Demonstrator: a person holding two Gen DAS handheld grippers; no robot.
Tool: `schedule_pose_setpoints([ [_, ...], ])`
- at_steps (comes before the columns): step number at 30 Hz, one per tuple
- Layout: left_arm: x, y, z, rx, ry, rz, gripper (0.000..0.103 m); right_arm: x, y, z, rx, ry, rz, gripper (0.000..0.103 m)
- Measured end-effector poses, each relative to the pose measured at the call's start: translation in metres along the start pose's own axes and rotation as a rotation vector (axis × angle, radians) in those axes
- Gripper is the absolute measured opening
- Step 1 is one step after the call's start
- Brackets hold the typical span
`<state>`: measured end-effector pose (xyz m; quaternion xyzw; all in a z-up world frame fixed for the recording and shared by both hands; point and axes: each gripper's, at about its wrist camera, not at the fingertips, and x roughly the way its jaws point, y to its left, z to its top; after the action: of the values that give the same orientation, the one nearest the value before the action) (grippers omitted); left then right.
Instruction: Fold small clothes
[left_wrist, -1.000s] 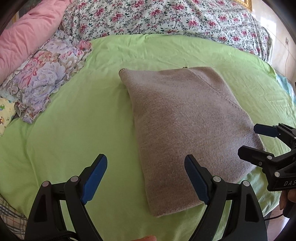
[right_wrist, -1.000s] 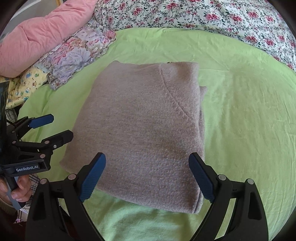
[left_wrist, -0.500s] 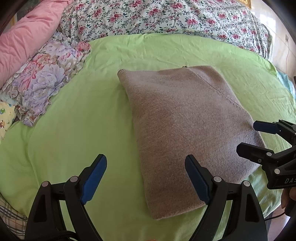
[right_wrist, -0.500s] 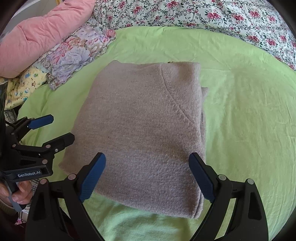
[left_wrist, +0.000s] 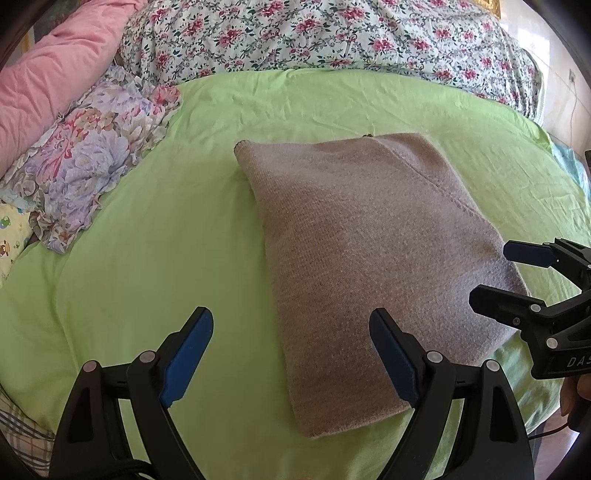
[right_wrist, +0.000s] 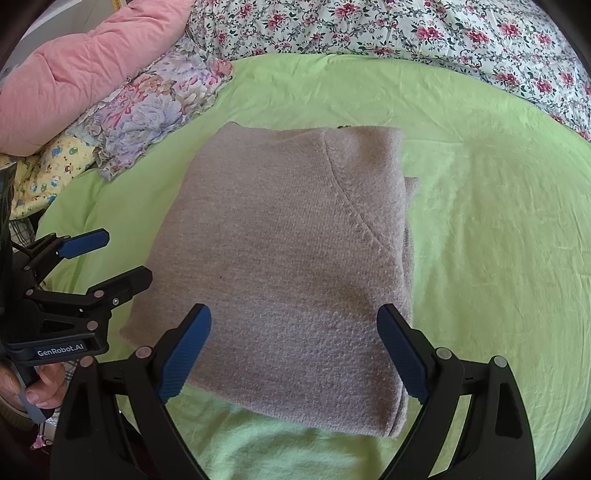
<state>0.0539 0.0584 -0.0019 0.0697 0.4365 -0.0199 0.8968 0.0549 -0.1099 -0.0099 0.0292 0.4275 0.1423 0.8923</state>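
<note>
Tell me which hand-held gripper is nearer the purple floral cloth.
Left. The left hand-held gripper hovers open over the green sheet, on the purple floral cloth's side of the folded sweater; the right hand-held gripper is open above the sweater.

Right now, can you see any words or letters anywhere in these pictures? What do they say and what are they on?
"GenRobot.AI": white letters on the black body of the left gripper, seen in the right wrist view.
"DAS": white letters on the black body of the right gripper, cut off by the picture's edge in the left wrist view, so the rest cannot be read.
No words show on the folded sweater or the green sheet.
</note>
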Motion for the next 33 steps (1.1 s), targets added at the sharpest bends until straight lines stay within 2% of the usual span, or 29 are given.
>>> schedule_pose_setpoints([
  [33, -0.0072, -0.0030, -0.0003, -0.003, -0.010, 0.006, 0.087, -0.0034, 0.0064, -0.0016, 0.006, -0.006, 0.000, 0.091],
])
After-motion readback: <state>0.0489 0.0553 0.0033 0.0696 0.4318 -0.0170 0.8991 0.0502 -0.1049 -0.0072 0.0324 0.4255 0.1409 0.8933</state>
